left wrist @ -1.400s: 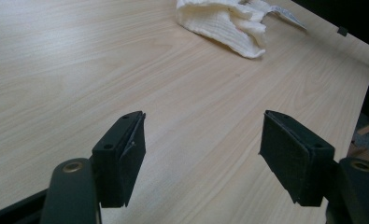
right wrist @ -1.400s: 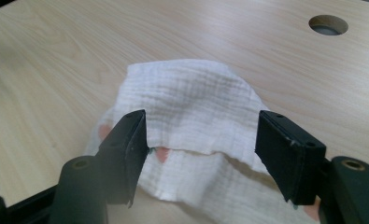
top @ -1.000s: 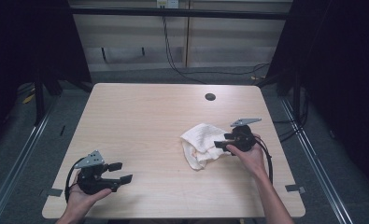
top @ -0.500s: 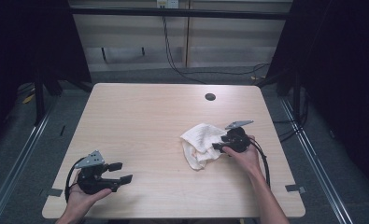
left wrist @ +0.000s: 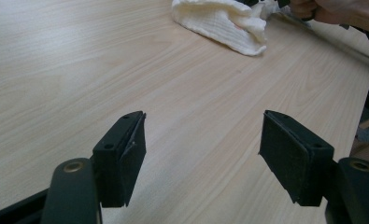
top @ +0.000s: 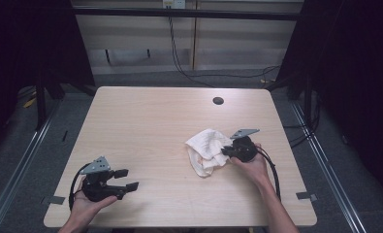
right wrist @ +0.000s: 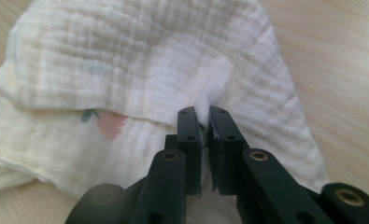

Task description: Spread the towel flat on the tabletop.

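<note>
White cloth (right wrist: pixel 140 70) crumpled on table (top: pixel 145 126), pinched in right gripper (right wrist: pixel 204 122) jaws

Both tools are black. The left gripper (top: pixel 129 179) has a grey three-cornered plate (top: pixel 96 166) on top and a black cable (top: pixel 74 180) that makes a loop at its left side. The right gripper (top: pixel 224 151) has the same grey plate (top: pixel 244 132), and its black cable (top: pixel 272 170) runs along the near forearm. The jaws are flat black bars with brass-coloured rivets (right wrist: pixel 171 156) and small screw holes. The pads (left wrist: pixel 292 161) are dark and rectangular. Both forearms are bare, no sleeves.
</note>
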The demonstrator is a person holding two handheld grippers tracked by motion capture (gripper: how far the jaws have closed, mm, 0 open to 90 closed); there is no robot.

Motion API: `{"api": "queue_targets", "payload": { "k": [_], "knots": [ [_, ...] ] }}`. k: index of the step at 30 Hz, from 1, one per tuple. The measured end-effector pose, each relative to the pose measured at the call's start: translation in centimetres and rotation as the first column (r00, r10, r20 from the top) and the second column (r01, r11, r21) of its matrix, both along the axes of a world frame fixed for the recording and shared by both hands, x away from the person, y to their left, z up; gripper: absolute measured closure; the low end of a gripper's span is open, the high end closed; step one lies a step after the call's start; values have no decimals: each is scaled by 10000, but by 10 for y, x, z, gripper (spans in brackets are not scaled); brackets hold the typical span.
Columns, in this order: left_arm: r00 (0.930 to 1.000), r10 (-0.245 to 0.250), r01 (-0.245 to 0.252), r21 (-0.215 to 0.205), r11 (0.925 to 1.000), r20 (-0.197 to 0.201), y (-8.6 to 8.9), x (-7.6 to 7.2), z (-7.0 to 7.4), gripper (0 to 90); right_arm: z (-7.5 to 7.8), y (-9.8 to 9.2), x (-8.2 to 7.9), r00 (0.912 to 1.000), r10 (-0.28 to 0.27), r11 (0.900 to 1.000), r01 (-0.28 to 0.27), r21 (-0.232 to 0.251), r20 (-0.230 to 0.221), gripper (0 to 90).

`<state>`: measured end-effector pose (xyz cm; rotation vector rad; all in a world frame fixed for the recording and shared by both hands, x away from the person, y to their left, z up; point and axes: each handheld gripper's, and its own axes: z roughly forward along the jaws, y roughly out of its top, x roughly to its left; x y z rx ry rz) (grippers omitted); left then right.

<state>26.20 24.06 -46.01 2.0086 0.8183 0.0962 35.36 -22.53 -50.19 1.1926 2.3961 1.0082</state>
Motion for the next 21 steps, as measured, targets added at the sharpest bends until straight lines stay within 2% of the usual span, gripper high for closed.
{"api": "queue_targets", "payload": {
  "k": [6,7,8,12,13,14,15,19,20,21],
  "knots": [
    [10000,51,-51,-33,10000,-74,1,0,0,312,-1,8,-6,9994,324,9990,-321,306,-98,859],
    [10000,51,-51,-33,10000,-74,1,0,0,312,-1,8,-6,9994,324,9990,-321,306,-98,859],
    [9998,-34,34,9,10000,-183,0,1,-1,312,-1,14,-9,9986,511,9986,-513,152,105,860],
    [9997,-115,116,44,9999,-232,-1,1,-2,311,-1,19,-11,9976,689,9974,-690,187,82,862],
    [9997,-121,122,43,9999,-209,-1,1,-1,311,-1,21,-12,9981,619,9977,-618,268,-9,864],
    [9997,-94,95,33,9999,-205,-1,1,-1,311,-2,23,-12,9963,854,9950,-851,529,-32,865],
    [9998,-82,83,35,10000,-197,0,1,-1,311,-2,25,-13,9961,871,9940,-861,679,-117,865],
    [9998,-46,45,-32,10000,-207,1,1,-1,311,-2,31,-14,9939,1091,9907,-1073,837,-175,865],
    [9998,-77,77,-19,10000,-176,1,1,-1,311,-3,36,-16,9914,1292,9869,-1263,999,-226,866],
    [9998,-77,77,-19,10000,-176,1,1,-1,311,-3,38,-16,9902,1377,9862,-1350,963,-228,866]
  ]
}}
